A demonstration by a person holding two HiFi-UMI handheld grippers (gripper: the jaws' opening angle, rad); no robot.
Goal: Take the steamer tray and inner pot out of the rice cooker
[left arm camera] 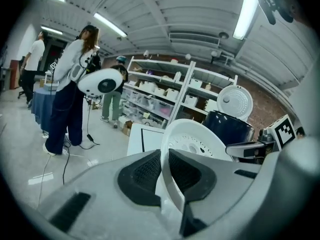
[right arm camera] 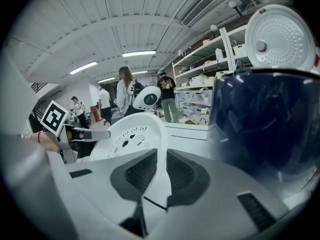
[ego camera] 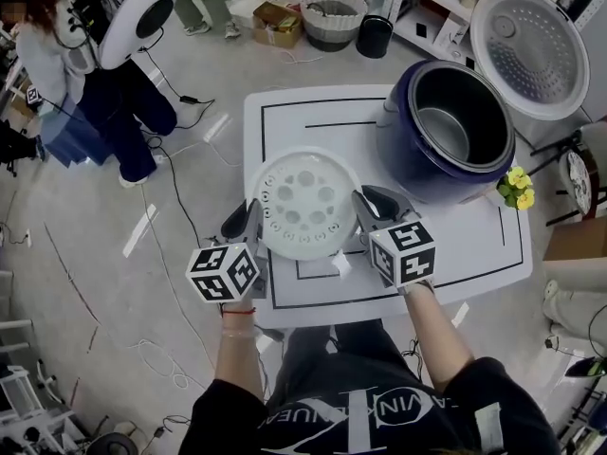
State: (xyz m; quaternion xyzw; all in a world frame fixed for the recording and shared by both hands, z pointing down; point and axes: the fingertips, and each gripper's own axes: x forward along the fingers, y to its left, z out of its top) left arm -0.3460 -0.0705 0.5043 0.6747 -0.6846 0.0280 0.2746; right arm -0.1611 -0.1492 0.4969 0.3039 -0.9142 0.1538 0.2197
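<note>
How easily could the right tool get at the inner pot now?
Probably not yet: the right tool is clamped on the steamer tray rim. Otherwise the way is free: lid open, inner pot uncovered.

Yellow flowers (ego camera: 517,188) sit at the right edge of the white table (ego camera: 285,121), a person (ego camera: 52,60) standing far left.

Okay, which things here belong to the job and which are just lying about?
Job: steamer tray, held by left hand-held gripper and right hand-held gripper; inner pot; rice cooker.
Lying about: yellow flowers, cardboard box, white basket, black bin.
</note>
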